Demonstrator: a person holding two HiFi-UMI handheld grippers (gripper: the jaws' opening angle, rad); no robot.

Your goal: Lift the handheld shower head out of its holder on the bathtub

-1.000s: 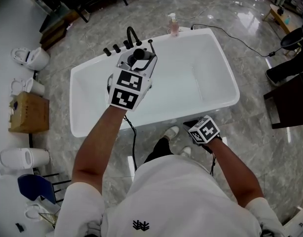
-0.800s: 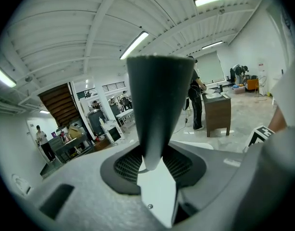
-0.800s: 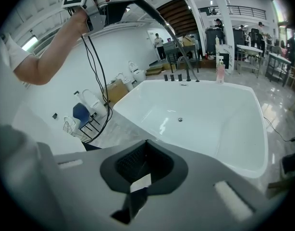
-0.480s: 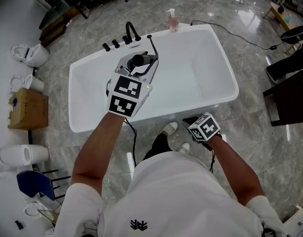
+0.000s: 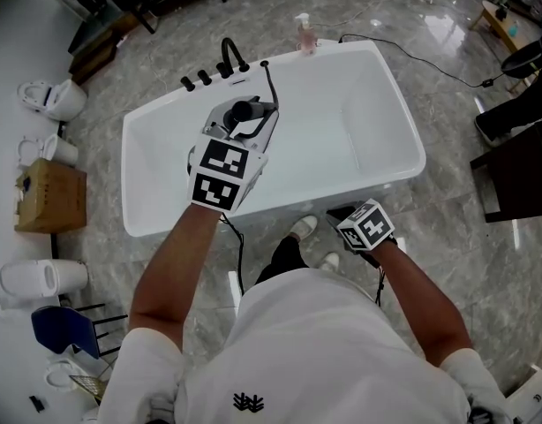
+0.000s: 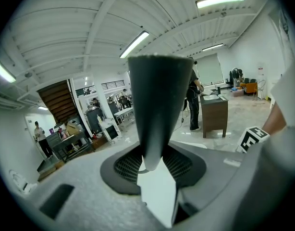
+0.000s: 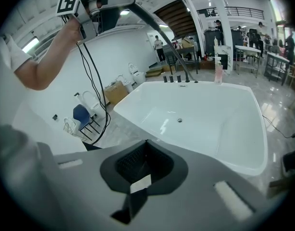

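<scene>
The left gripper (image 5: 252, 124) clamps the shower head (image 6: 159, 95) above the bathtub (image 5: 410, 162); the right gripper (image 5: 349, 221), jaws together, holds nothing near its rim

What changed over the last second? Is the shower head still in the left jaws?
The left gripper, jaws still shut on the shower head, drew it slightly away from the taps, toward the person, over the bathtub; its hose trails back to the rim. Nothing was grasped or released. The right gripper stayed low outside the bathtub, holding nothing.
</scene>
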